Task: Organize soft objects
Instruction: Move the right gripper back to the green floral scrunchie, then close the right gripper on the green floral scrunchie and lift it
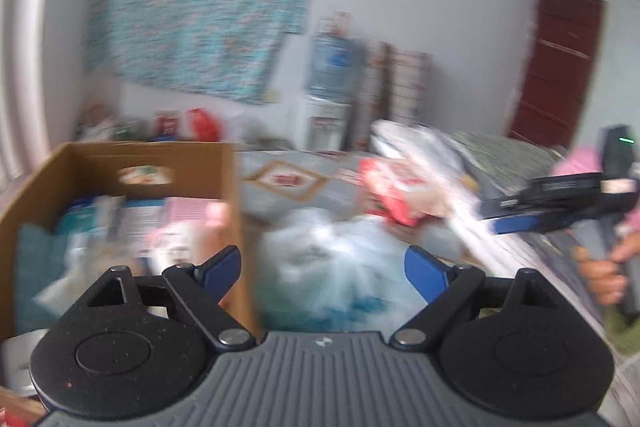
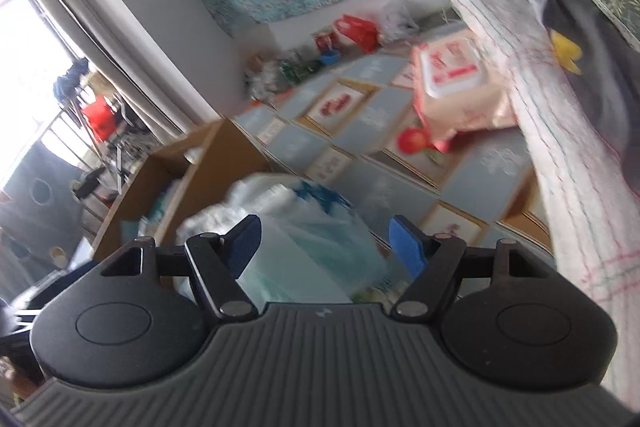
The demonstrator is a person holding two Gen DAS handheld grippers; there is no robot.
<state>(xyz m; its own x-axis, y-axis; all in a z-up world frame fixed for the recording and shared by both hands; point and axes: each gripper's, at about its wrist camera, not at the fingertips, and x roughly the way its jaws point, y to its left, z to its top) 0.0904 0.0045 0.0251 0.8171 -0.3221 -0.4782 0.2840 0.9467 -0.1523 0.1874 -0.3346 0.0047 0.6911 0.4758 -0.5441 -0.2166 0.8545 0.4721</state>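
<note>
in the left wrist view the left gripper (image 1: 322,269) sits nearest, its blue fingers (image 1: 222,267) spread wide with nothing between them. just past the fingertips, at 12 o'clock, lies a clear plastic bag (image 1: 336,259) of white and teal soft stuff on the bed (image 1: 288,183); blur hides what is inside. at 10 o'clock, just beside the bag, stands an open cardboard box (image 1: 120,195) holding pale packets and a pink striped one, all blurred. at 1 o'clock, farther on the bed, rests a pink and red wipes pack (image 1: 394,193) against a long white cloth roll (image 1: 432,163). at 3 o'clock the right gripper (image 1: 512,217) comes in from the side, held by a hand (image 1: 600,267); from here i cannot tell whether its jaws are parted.

in the right wrist view the right gripper (image 2: 324,247) has its blue fingers (image 2: 406,245) spread apart, empty, with the same plastic bag (image 2: 288,227) just beyond and between them at 12 o'clock. the cardboard box (image 2: 192,171) stands at 10 o'clock, touching or just beside the bag. the wipes pack (image 2: 456,83) lies at 1 o'clock on the patchwork bed cover (image 2: 360,123), next to the white cloth roll (image 2: 552,131) that runs down the 2 o'clock side.

far back, a teal floral cloth (image 1: 200,11) hangs on the wall, with a water dispenser (image 1: 332,83) at 12 o'clock and a dark red door (image 1: 556,67) at 2 o'clock.
</note>
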